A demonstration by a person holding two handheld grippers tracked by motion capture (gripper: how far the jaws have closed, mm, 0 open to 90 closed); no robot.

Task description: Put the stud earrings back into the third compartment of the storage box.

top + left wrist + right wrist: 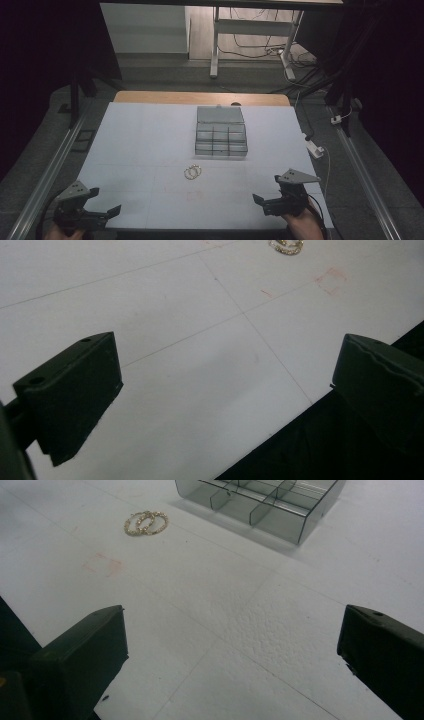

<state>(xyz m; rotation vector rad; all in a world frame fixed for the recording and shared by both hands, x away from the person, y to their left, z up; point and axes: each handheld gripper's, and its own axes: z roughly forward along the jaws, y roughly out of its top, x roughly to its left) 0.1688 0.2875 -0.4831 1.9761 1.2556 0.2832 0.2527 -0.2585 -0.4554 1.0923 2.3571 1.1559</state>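
two rings [192, 172] between both tongs

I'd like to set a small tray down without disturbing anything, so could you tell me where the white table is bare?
The white table is bare along its whole left side, left of the compartment box and the gold rings. The near strip between the left gripper and right gripper is also free. The middle, from rings to box, is crowded.
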